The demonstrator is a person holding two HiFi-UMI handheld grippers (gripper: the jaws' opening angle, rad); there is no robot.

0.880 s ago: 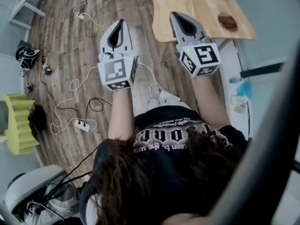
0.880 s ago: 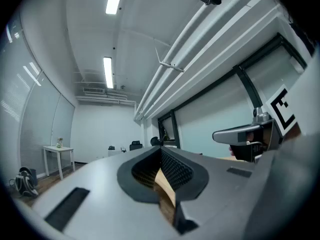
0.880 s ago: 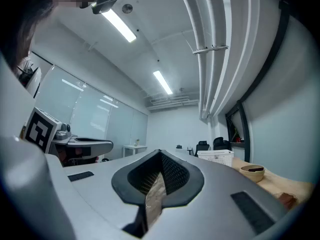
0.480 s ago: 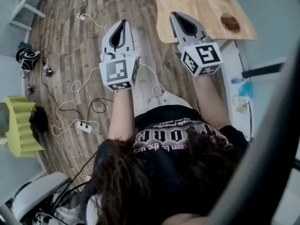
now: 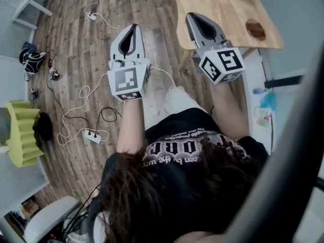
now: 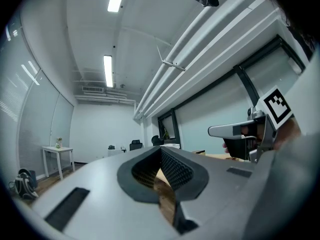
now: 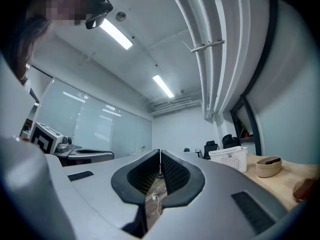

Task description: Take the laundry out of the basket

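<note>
A white perforated basket point(image 7: 229, 159) stands on the wooden table point(image 7: 287, 181), far off in the right gripper view; I cannot see any laundry in it. Both grippers are held out in front of the person, above the wood floor. My left gripper point(image 5: 132, 28) is shut, its ribbed pads meeting with nothing between them point(image 6: 161, 151). Level with it, my right gripper point(image 5: 194, 17) reaches the near edge of the wooden table point(image 5: 217, 9) and is also shut and empty point(image 7: 160, 154).
A tan bowl point(image 7: 268, 166) and a brown object point(image 5: 255, 29) sit on the table. White cables and a power strip point(image 5: 91, 134) trail over the floor to the left. A yellow-green stand point(image 5: 20, 133) and a black bag point(image 5: 29, 58) lie at the far left.
Both grippers and the person have shifted slightly toward the wooden table. The jaws of both stayed shut.
</note>
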